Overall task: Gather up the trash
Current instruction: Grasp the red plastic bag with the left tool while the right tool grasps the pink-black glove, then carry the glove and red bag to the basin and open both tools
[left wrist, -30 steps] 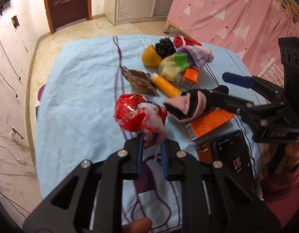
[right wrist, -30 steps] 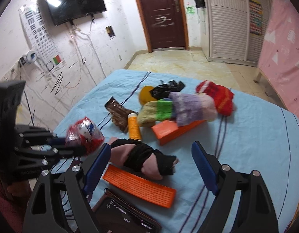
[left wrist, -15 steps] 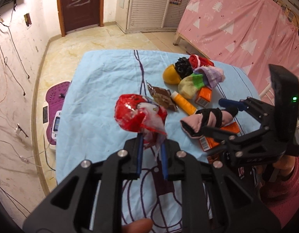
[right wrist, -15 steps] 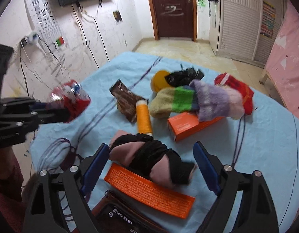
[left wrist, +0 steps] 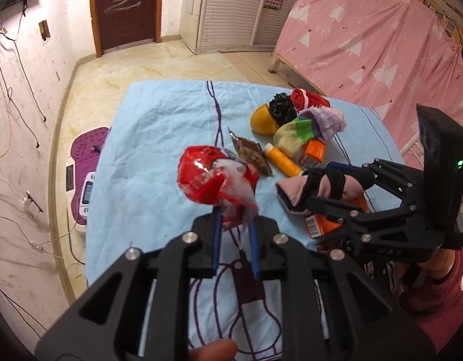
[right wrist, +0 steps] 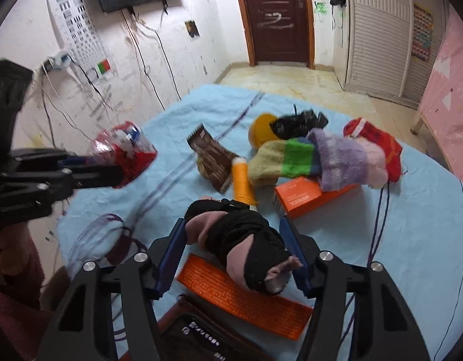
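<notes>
My left gripper [left wrist: 234, 228] is shut on a crumpled red and white plastic wrapper [left wrist: 213, 177] and holds it in the air above the blue tablecloth [left wrist: 159, 138]; it also shows in the right wrist view [right wrist: 123, 153]. My right gripper [right wrist: 234, 240] is closed around a pink and black sock bundle [right wrist: 240, 240], lifted off the table; the bundle also shows in the left wrist view [left wrist: 315, 186]. A brown snack wrapper [right wrist: 213, 159] lies flat on the cloth.
On the cloth lie an orange bottle [right wrist: 243, 180], orange boxes [right wrist: 303, 195], a flat orange packet [right wrist: 243, 297], a yellow ball [right wrist: 258, 132], a black bag [right wrist: 297, 123], fuzzy socks [right wrist: 321, 156] and a phone [right wrist: 207, 340]. A purple scale [left wrist: 87, 162] lies on the floor.
Both grippers have risen and pulled back from the table. The right gripper's fingers have closed in on the sock bundle and lifted it. The left keeps holding the red wrapper.
</notes>
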Available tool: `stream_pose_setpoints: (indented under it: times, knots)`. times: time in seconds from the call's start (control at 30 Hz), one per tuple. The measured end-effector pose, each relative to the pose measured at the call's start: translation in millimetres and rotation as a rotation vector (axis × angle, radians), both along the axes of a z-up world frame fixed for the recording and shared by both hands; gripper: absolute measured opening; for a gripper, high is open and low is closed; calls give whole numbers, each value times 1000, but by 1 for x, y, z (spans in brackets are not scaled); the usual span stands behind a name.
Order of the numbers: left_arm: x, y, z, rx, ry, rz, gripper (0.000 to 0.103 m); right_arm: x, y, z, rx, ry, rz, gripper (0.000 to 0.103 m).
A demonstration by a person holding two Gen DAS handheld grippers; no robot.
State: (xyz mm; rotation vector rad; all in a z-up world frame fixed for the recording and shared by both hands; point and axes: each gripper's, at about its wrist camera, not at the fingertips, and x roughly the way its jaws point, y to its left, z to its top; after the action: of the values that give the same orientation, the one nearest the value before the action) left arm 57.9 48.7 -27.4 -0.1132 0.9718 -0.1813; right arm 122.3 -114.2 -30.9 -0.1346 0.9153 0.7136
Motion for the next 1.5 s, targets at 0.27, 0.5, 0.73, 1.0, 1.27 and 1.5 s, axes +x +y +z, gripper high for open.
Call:
stream_pose_setpoints:
  times: [0.27,0.5,0.73,1.0,1.27,1.5]
  knots:
    - [-3,-19,18,28,-34,-15,14,-11,-37,25,95,-58,-37,54]
    - [3,-55,33,61,-58,-54,15,-15,-87,38,131,-97,-154,54]
    - [8,-102,47,97,-87,-128,15,-26,-150,46,164,-145,-300,54]
    - [11,-162,59,140,-112,-221,15,-48,-228,52,171,-203,-457,54]
    - [16,-221,68,143,-108,-321,15,-69,-304,48,170,-220,-632,54]
    - [27,-267,68,114,-57,-370,15,-81,-353,36,175,-220,-727,54]
